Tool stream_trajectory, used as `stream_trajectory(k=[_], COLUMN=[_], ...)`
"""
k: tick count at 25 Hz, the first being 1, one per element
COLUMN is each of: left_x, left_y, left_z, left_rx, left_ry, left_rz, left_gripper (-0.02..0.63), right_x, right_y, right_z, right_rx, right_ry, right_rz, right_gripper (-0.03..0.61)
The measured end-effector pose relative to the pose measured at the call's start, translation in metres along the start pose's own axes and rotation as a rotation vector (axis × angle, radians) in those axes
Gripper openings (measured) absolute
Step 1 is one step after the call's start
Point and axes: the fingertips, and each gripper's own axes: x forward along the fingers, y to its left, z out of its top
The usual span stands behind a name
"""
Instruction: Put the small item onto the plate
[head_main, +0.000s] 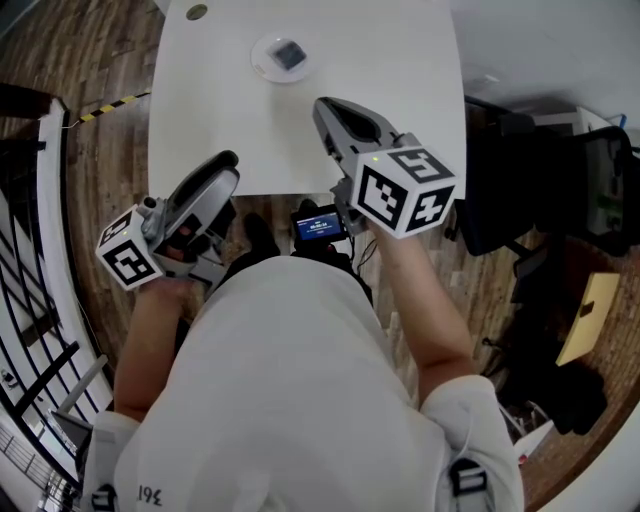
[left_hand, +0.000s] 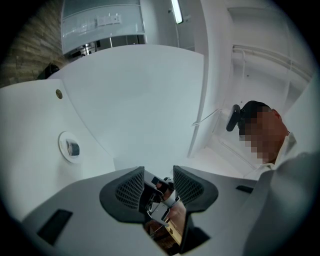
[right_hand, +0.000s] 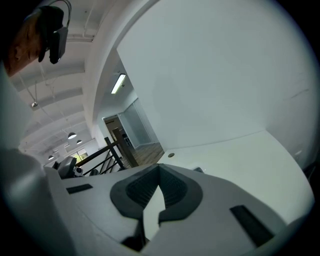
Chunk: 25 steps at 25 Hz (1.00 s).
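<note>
We are logging one small item (head_main: 288, 54), lying on the plate (head_main: 263, 64): probably light, rigid, pinchable across its sides. We are holding the left gripper (left_hand: 158, 175) released and the right gripper (right_hand: 159, 170) clenched, both empty.

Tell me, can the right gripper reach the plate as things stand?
Probably yes: the right gripper hangs over the near side of the table, and only bare tabletop lies between it and the plate.

Upside-down "361" — on the white shirt (head_main: 290, 390)
</note>
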Motion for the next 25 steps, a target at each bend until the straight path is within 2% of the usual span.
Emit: stream_trajectory(k=[8,13,20,25], left_x=[-0.003,-0.008,-0.014,-0.007], left_y=[-0.024,-0.036,-0.045,-0.057], left_z=[0.003,0.002,0.002,-0.004], left_rx=[0.015,-0.004,-0.01,-0.005], left_ry=[-0.001,0.006,0.005,0.033], left_rz=[-0.048,-0.067,-0.084,-0.132], left_gripper=[0.181,0.181,0.181,0.181], right_x=[-0.03,-0.046,-0.058,-0.066], right_y=[0.011,0.019,0.035,0.048], right_z=[0.015,0.024,0.026,0.032], right_rx=[0.005,0.025,0.057,0.095], right_ry=[-0.065,-0.104,-0.128,-0.152], right_rz=[-0.005,0.012,0.059,0.105], right_gripper=[0.002,0.002,0.002,0.002])
